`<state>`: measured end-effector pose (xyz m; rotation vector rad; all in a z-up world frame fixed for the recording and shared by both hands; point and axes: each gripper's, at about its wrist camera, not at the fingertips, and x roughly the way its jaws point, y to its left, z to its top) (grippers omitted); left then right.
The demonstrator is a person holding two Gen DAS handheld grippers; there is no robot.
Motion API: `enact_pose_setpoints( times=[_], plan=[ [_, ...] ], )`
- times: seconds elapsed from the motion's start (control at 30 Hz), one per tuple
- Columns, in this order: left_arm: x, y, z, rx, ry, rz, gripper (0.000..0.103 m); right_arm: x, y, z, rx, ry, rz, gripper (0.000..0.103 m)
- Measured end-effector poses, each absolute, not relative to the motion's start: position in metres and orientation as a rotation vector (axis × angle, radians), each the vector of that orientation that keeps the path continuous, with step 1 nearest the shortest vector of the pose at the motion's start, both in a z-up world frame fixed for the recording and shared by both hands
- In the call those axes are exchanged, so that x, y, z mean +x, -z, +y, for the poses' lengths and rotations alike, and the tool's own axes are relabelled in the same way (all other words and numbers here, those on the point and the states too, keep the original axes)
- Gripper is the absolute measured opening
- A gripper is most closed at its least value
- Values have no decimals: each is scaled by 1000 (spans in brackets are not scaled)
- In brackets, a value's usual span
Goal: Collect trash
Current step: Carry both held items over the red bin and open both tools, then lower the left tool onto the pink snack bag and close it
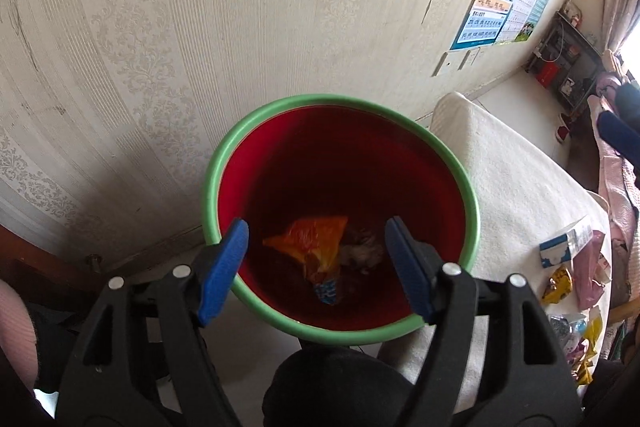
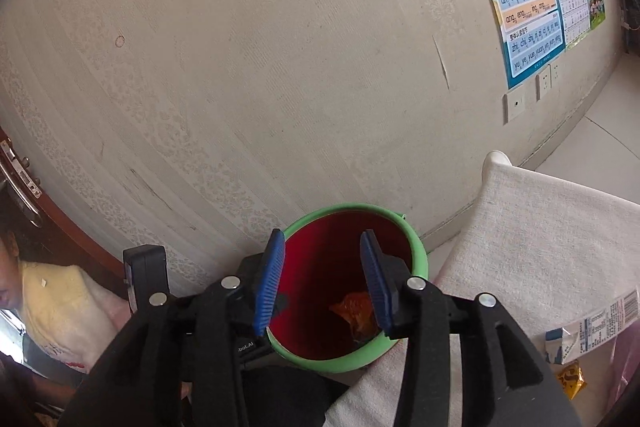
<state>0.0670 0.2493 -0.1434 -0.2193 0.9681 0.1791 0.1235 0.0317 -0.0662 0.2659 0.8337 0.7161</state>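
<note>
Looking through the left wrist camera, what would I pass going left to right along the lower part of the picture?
Left gripper over the red bin with a green rim → white cloth-covered surface → blue-and-white carton → yellow snack wrapper → pink plastic bag.

Red bin [image 1: 340,163] with green rim, upright, mouth open — directly below and ahead of the left tongs [image 1: 316,267], whose open blue tips frame its inside. Orange wrapper [image 1: 316,247] crumpled at the bottom, between the tips; a brownish scrap [image 1: 360,251] just right of it. More wrappers [image 1: 576,267] on the white cloth — well right of the tongs.
</note>
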Motion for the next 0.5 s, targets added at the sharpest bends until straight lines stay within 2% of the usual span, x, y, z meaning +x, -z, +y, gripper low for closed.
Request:
enact_pose_setpoints(
  times=[0.37, 0.5],
  plan=[
    [56, 120, 177, -172, -39, 929, 68, 48, 75, -95, 166, -400, 785, 54],
    [58, 121, 124, -128, 73, 954, 68, 19, 94, -142, 148, -231, 770, 65]
  ],
)
